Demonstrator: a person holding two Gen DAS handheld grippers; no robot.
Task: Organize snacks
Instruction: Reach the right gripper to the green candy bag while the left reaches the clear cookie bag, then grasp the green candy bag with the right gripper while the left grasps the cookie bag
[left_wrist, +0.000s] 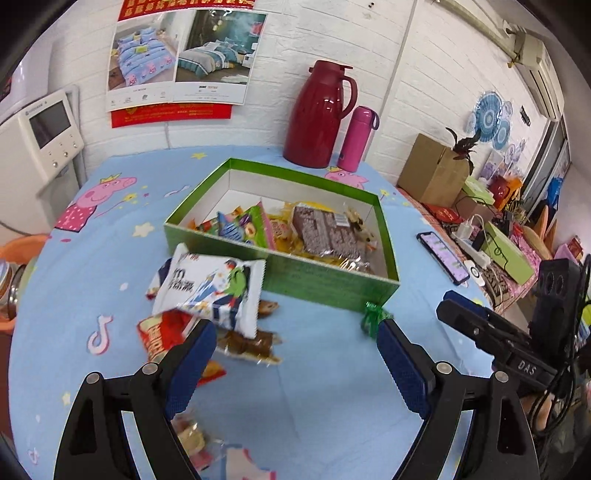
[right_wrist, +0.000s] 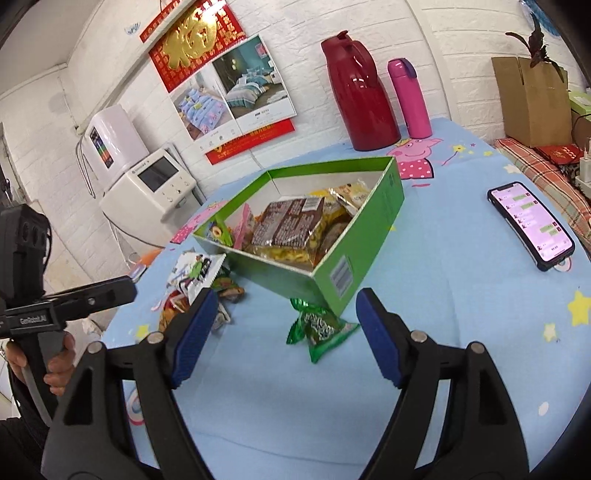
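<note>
Green snack box (left_wrist: 325, 280), part-filled, at table centre; loose snack packets (left_wrist: 210, 291) touching its 8 o'clock wall; green candy wrapper (right_wrist: 319, 326) at its near corner; left gripper (left_wrist: 295, 347) and right gripper (right_wrist: 282, 321) both spread apart, empty; phone (right_wrist: 530, 223) at 3 o'clock.

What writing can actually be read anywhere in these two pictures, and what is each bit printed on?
"DAS": on the right gripper, seen from the left wrist camera.
"GenRobot.AI": on the left gripper, seen from the right wrist camera.
Large gold character "福": red wall calendar.
Too small or blurred to read: white snack packet, green candy packet, barcode label on the green box, phone chat screen.
</note>
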